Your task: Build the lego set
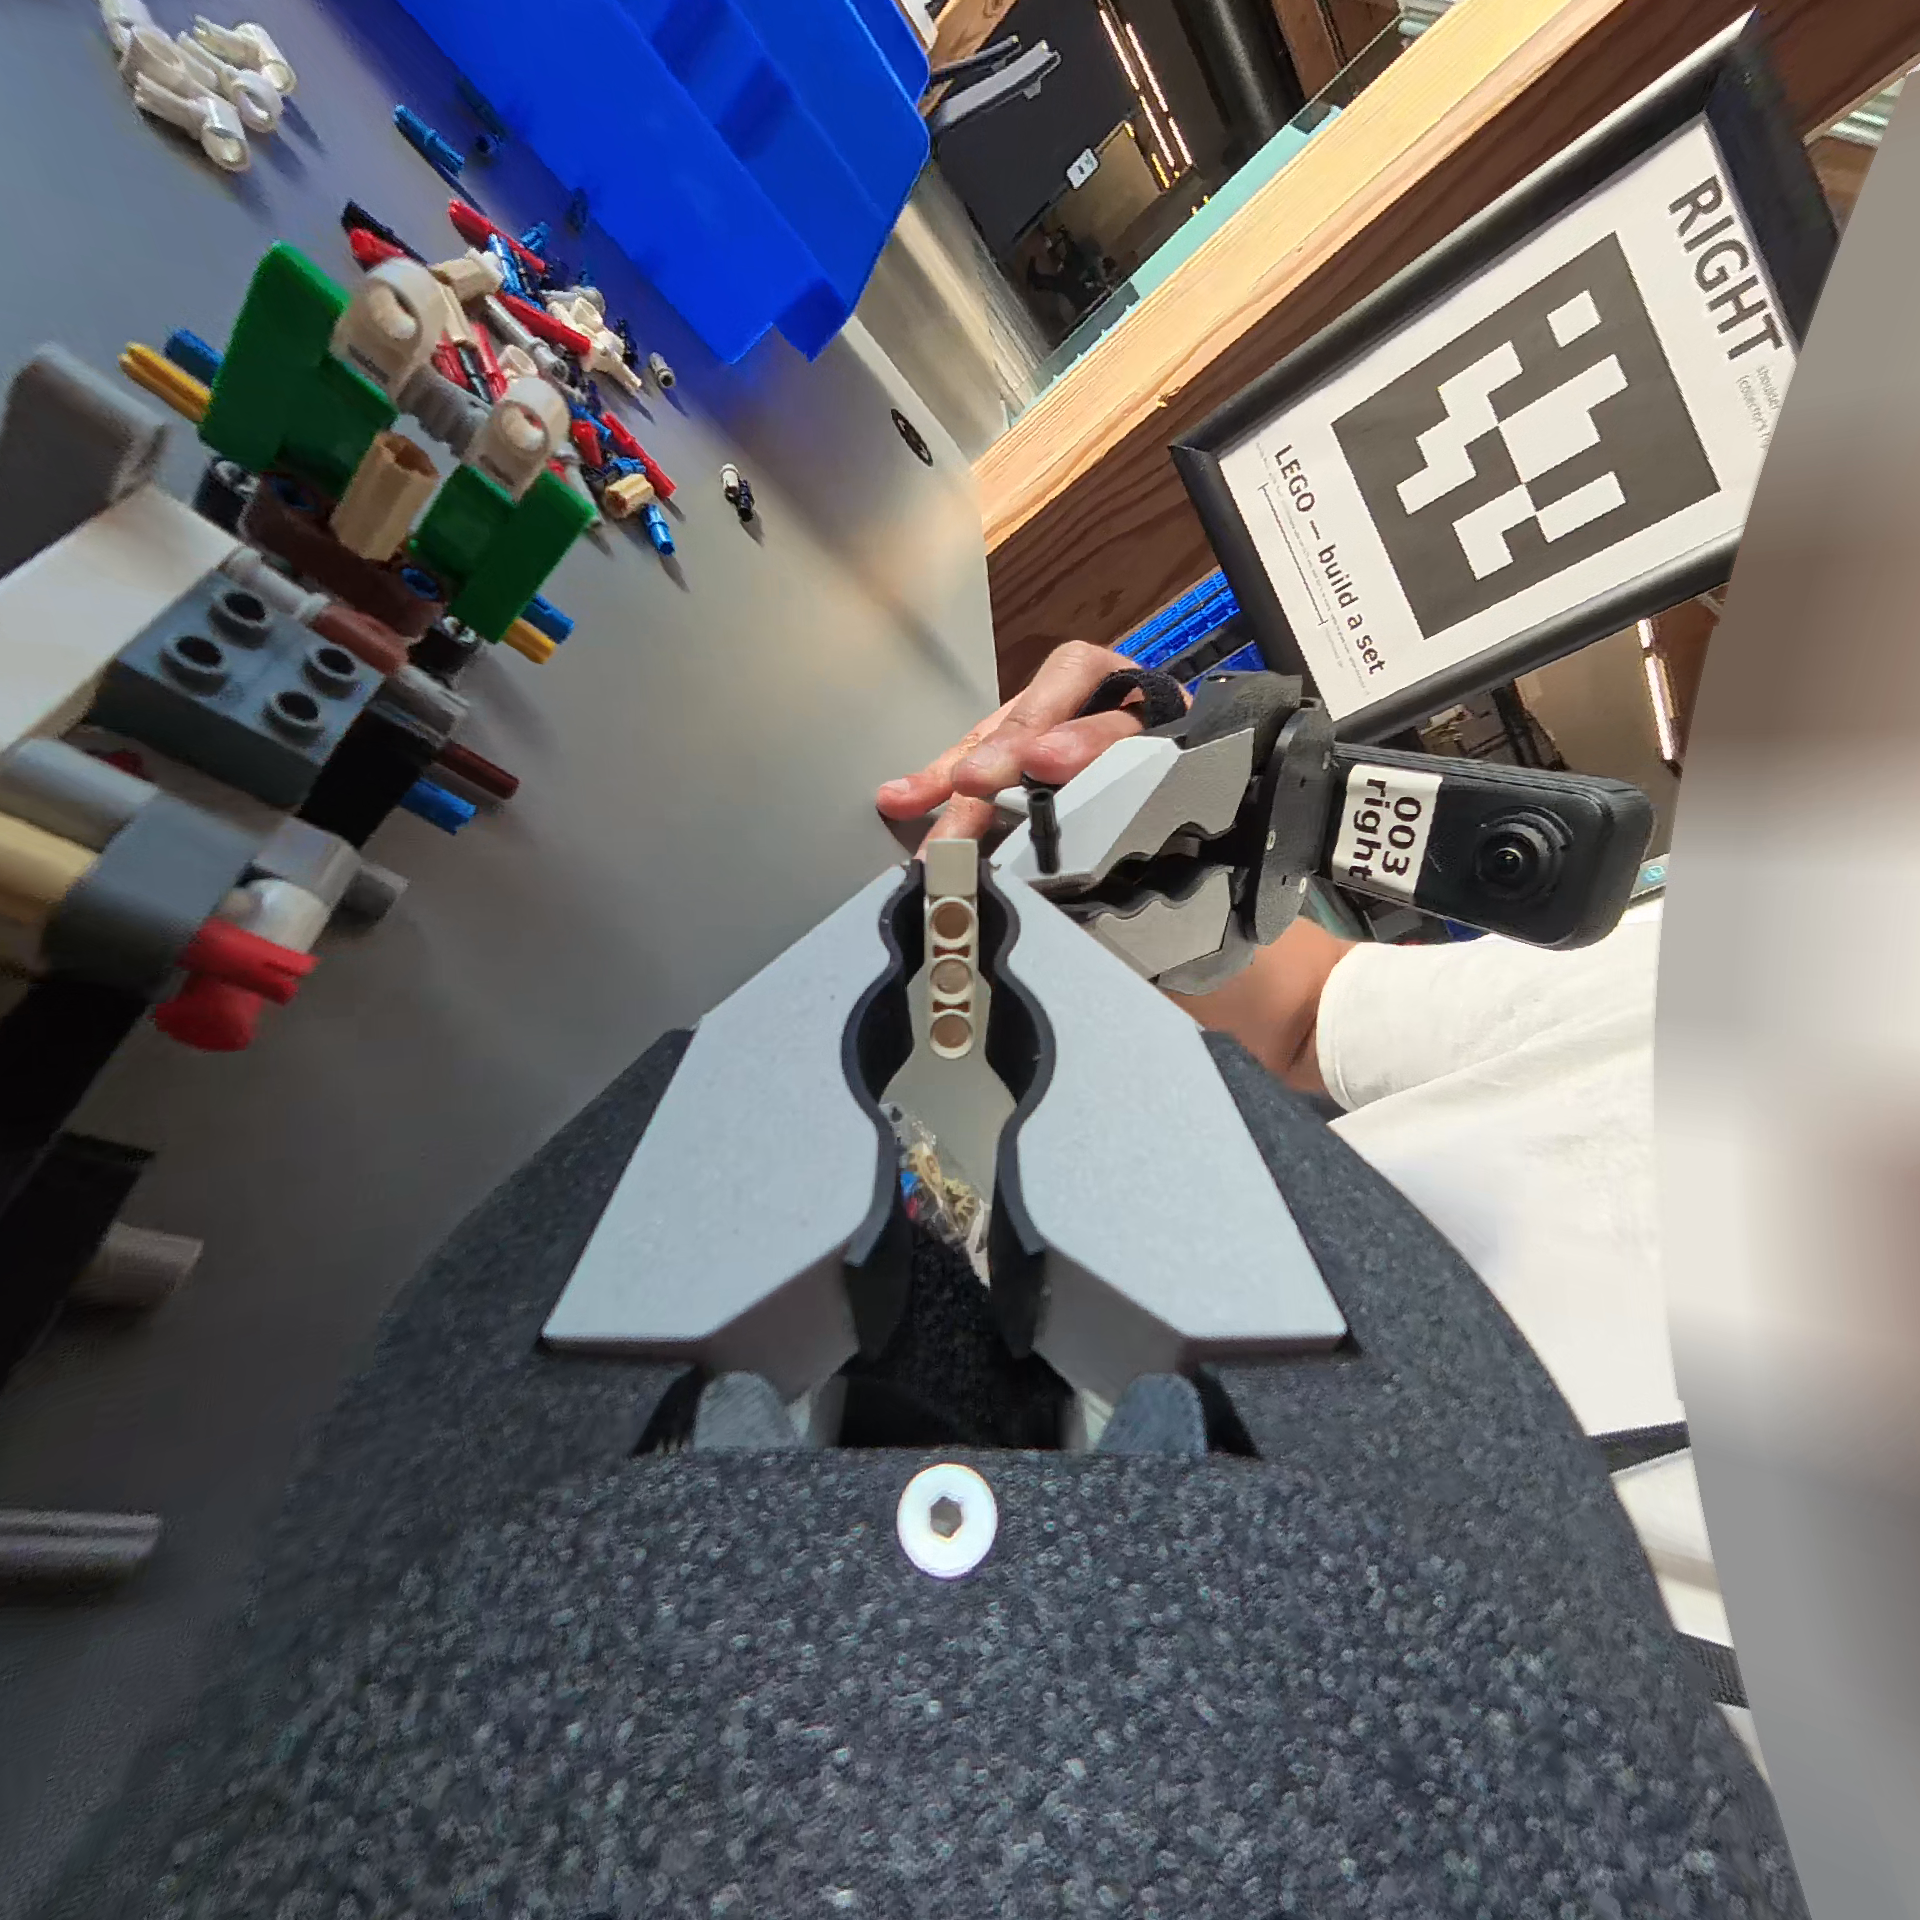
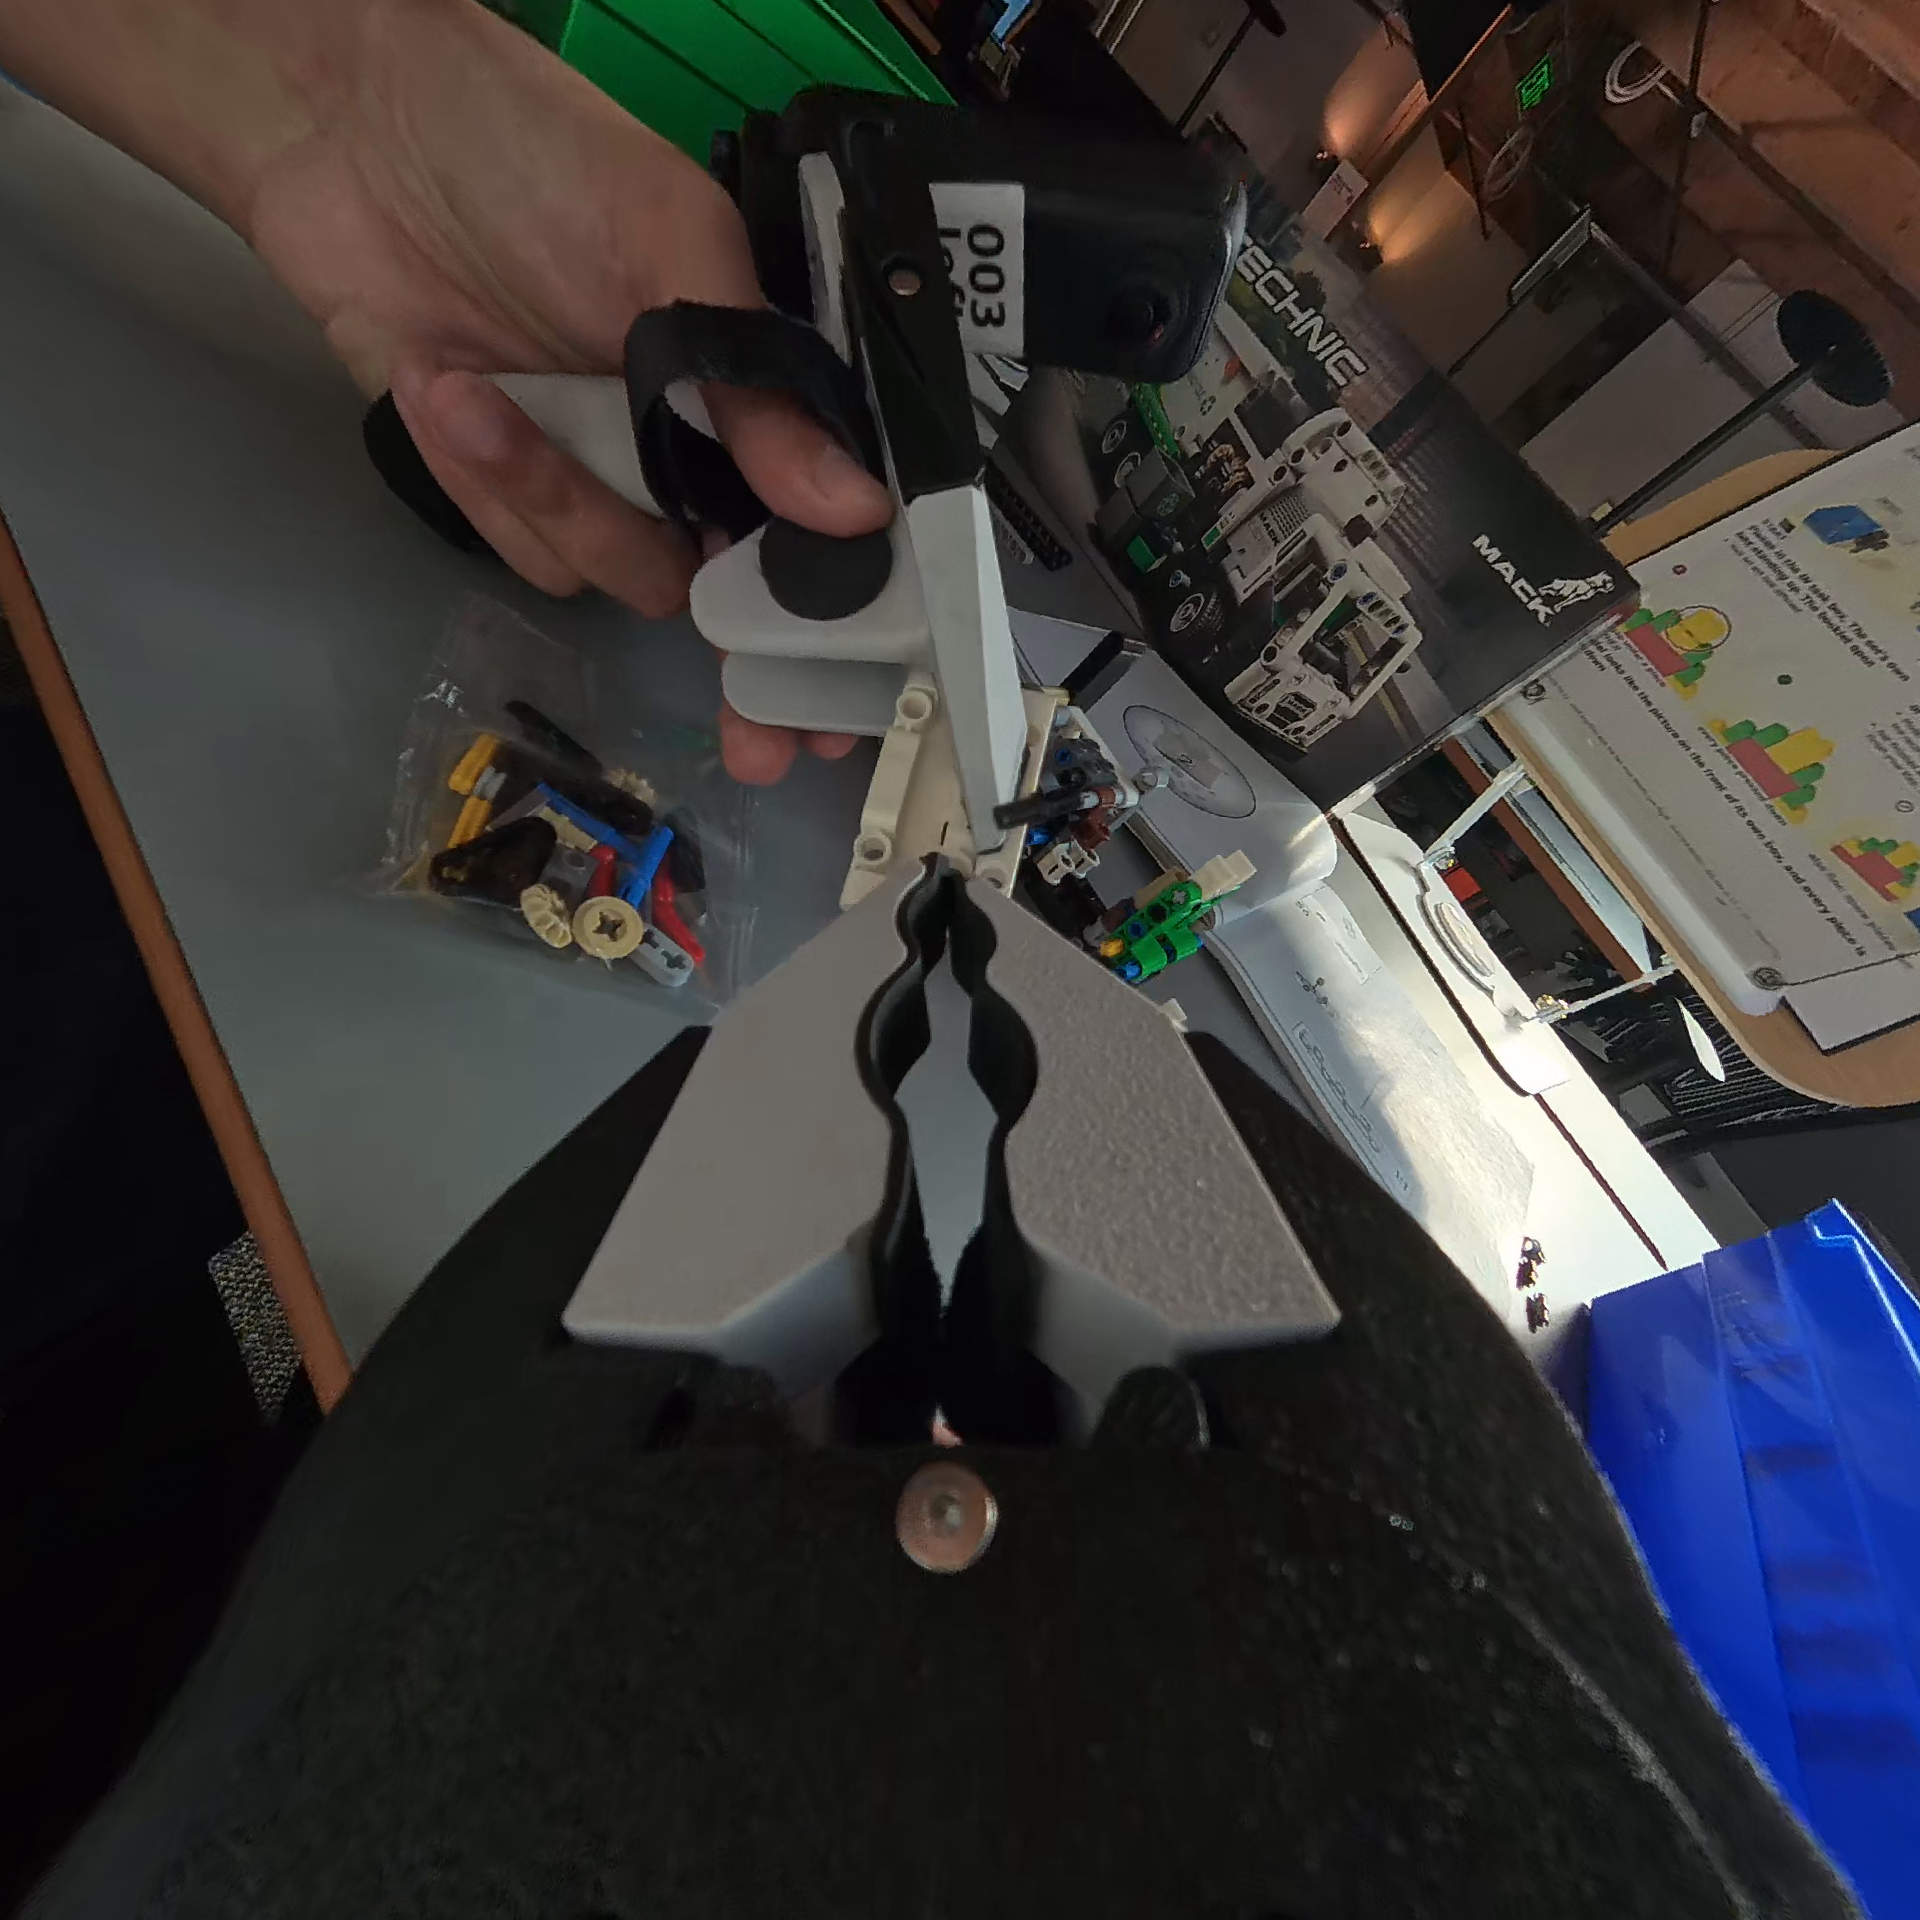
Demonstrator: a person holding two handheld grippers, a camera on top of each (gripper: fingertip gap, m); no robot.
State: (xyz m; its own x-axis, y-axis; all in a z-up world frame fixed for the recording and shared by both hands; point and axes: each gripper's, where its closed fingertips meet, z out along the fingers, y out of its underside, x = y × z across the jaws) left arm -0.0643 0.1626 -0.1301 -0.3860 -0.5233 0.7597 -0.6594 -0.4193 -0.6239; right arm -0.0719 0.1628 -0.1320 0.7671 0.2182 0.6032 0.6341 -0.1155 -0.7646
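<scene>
The left gripper (image 1: 953,868) fingers clamp a light-grey beam (image 1: 951,961); the right gripper (image 2: 940,868) fingers pinch a black pin (image 1: 1042,831).

The large smeared patch (image 1: 1797,935) beside the framed sign (image 1: 1496,416) hides everything behind it. Below the sign, the right gripper (image 1: 1049,883) has its fingertips tucked behind the left gripper's grey finger (image 1: 1132,1060), so the end of the black pin (image 1: 1042,828) there cannot be seen. Left of the sign, the blue bin (image 1: 665,135) is cut off by the top edge, and the grey and red pieces (image 1: 197,894) at the left edge are blurred.
</scene>
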